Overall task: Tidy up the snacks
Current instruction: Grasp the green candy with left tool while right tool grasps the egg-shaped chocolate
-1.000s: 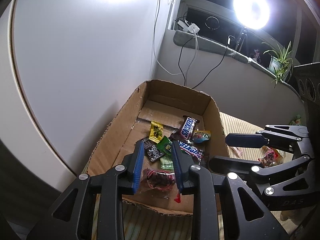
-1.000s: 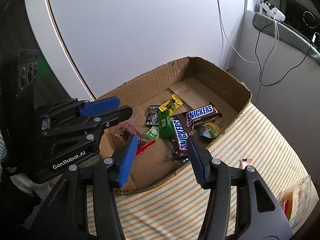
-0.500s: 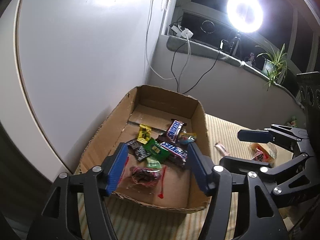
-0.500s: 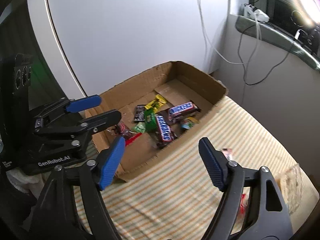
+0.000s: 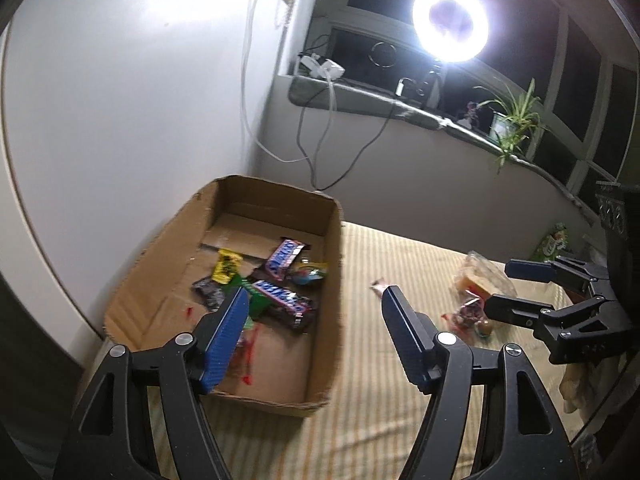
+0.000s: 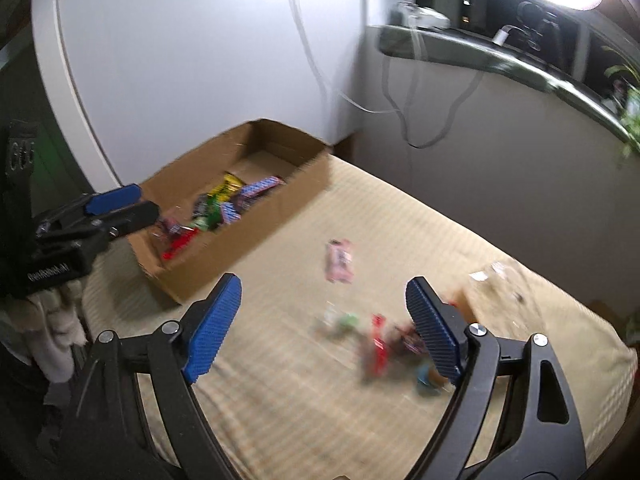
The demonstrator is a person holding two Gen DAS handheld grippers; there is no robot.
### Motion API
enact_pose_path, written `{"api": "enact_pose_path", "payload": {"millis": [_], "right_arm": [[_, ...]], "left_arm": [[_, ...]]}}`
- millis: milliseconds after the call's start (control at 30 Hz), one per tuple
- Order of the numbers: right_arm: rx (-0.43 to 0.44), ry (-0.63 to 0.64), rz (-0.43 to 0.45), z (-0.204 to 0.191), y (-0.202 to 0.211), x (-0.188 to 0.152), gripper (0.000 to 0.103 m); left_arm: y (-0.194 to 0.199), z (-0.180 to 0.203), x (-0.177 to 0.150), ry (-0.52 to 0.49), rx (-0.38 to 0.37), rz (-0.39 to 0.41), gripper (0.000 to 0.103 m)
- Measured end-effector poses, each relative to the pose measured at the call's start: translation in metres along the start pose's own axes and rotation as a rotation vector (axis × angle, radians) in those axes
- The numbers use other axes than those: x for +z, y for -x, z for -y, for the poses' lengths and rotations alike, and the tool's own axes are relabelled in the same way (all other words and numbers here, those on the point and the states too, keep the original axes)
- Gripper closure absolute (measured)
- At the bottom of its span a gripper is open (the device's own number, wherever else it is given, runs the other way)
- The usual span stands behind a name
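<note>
Landmark: shallow brown cardboard box [image 5: 332, 264], open-topped, at the left end of the striped beige cloth [image 5: 392, 400].

Inside the box: yellow sachet [image 5: 227, 266], two brown-and-blue chocolate bars [image 5: 285, 257], green packet, dark wrapper and a clear red-trimmed pouch, heaped toward the near half.

Above the box's near right corner: left gripper [image 5: 314, 332], blue-padded; its jaws have just been opening and stand spread, nothing between them.

Right of the box, on the cloth: small pink wrapper [image 6: 340, 260], lying alone.

Further right: blurred cluster of loose snacks [image 6: 378, 344], red and green, beside a crumpled clear bag [image 6: 500, 280].

Over that cluster: right gripper [image 6: 324, 328], jaws likewise just opening, wide, empty.

Risks, as judged: the right-hand view is smeared, so closing now could pinch two wrappers or the cloth. Slick foil may slip from the pads. A low carry could catch the box's right wall.
</note>
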State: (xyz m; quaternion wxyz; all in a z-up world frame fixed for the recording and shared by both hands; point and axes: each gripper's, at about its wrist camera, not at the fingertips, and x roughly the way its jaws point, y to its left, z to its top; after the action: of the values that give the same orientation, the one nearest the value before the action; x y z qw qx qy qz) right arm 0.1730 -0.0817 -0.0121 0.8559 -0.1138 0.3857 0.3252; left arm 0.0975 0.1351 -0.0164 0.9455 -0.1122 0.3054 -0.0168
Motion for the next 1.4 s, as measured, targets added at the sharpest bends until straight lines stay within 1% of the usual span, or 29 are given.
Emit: {"api": "enact_pose_path", "payload": {"millis": [233, 433, 533, 567, 600, 733, 767, 800, 900, 967, 1033, 1233, 1400], "right_arm": [[-0.061, -0.032, -0.032, 0.036, 0.010, -0.042, 0.016], [-0.078, -0.036, -0.055, 0.054, 0.008, -0.075, 0.016], [-0.079, -0.050, -0.067, 0.062, 0.007, -0.084, 0.016], [-0.077, -0.058, -0.069, 0.065, 0.006, -0.086, 0.017], [-0.076, -0.064, -0.069, 0.068, 0.005, -0.087, 0.018], [-0.055, -0.110, -0.101, 0.081, -0.007, -0.091, 0.038], [-0.051, -0.122, -0.107, 0.083, -0.010, -0.091, 0.042], [-0.046, -0.139, -0.113, 0.087, -0.014, -0.091, 0.043], [-0.032, -0.179, -0.130, 0.094, -0.026, -0.092, 0.043], [-0.028, -0.194, -0.131, 0.097, -0.030, -0.092, 0.050], [-0.019, -0.207, -0.132, 0.099, -0.033, -0.091, 0.054], [-0.021, -0.209, -0.129, 0.097, -0.041, -0.087, 0.054], [-0.046, -0.204, -0.134, 0.097, -0.051, -0.081, 0.054]], "left_arm": [[-0.011, 0.034, -0.007, -0.055, -0.051, -0.027, 0.034], [-0.029, 0.063, -0.019, -0.096, -0.101, -0.080, 0.034], [-0.039, 0.074, -0.023, -0.106, -0.122, -0.108, 0.034], [-0.042, 0.078, -0.024, -0.112, -0.128, -0.115, 0.035], [-0.045, 0.081, -0.025, -0.119, -0.133, -0.123, 0.039], [-0.058, 0.092, -0.029, -0.143, -0.156, -0.161, 0.051], [-0.061, 0.094, -0.030, -0.150, -0.160, -0.168, 0.056], [-0.063, 0.096, -0.030, -0.156, -0.165, -0.175, 0.059], [-0.073, 0.100, -0.031, -0.176, -0.168, -0.194, 0.061], [-0.078, 0.100, -0.031, -0.181, -0.174, -0.206, 0.065], [-0.085, 0.101, -0.031, -0.190, -0.175, -0.217, 0.065], [-0.099, 0.109, -0.032, -0.251, -0.186, -0.236, 0.065], [-0.112, 0.121, -0.034, -0.328, -0.176, -0.252, 0.065]]}}
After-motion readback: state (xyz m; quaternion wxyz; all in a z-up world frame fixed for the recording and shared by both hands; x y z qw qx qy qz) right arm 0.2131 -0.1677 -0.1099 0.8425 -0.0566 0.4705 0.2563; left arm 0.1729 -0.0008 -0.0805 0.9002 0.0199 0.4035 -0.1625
